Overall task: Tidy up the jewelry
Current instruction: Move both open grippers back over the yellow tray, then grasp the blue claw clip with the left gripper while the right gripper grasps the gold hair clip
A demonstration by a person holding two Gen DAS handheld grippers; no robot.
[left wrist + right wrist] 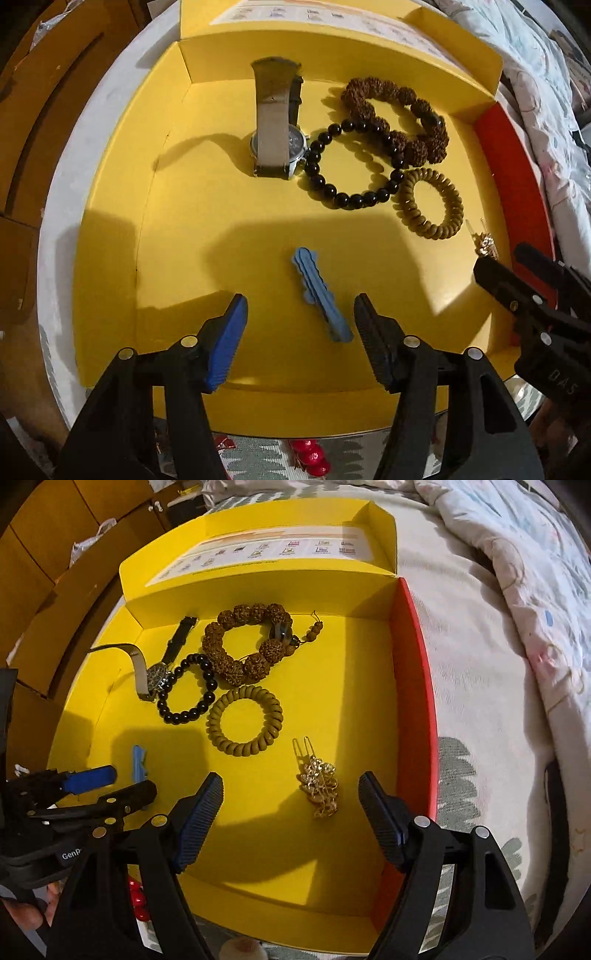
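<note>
A yellow box holds the jewelry. A blue hair clip lies on its floor between the fingers of my open left gripper. A gold ornate hair pin lies between the fingers of my open right gripper. Further in lie a watch, a black bead bracelet, a brown seed bracelet and a tan spiral hair tie.
The box has a red right wall and an open lid with a printed sheet at the back. It rests on a bed with a patterned blanket. Red beads lie outside the front wall.
</note>
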